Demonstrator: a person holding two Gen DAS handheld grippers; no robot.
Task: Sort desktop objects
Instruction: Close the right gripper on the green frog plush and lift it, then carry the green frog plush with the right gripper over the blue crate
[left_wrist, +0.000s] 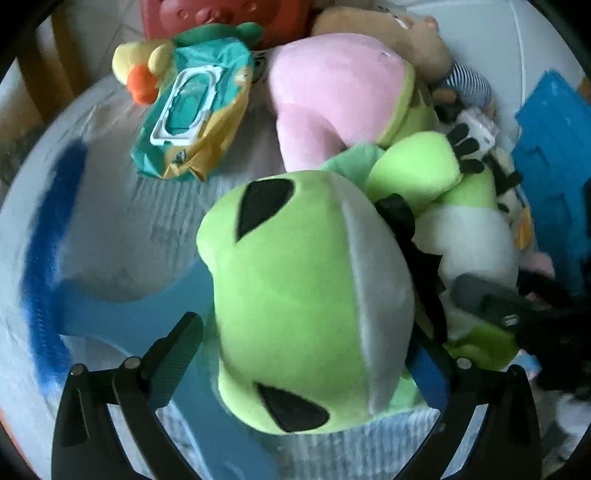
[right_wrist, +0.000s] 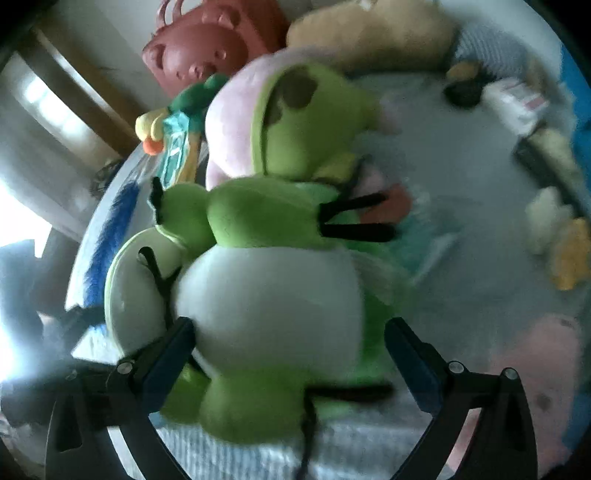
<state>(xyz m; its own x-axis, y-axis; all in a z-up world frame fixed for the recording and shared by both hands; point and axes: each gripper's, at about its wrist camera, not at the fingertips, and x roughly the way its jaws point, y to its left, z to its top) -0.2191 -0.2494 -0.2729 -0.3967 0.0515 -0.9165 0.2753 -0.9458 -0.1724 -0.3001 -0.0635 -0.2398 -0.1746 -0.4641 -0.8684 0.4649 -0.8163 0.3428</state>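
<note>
- Straddled frog (left_wrist: 295, 302) head with left tool (left_wrist: 306, 354), fingers wide, not clamped.
- Bracketed frog's white belly with right tool (right_wrist: 291, 354), equally wide.
- Lay mid-table (left_wrist: 122, 229) beside wipes (left_wrist: 192, 110).
- Judged grasp step; closing needed next.

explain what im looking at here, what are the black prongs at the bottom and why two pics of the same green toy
The black prongs are the fingers of two hand-held grabbers, each carrying its own camera. One picture looks along the left grabber, the other along the right grabber. Both straddle the same green frog toy: the left at its head, the right at its white belly. Whether they squeeze it is unclear. Around it on the white table lie a pack of wipes, a pink plush and a toy duck.
</note>
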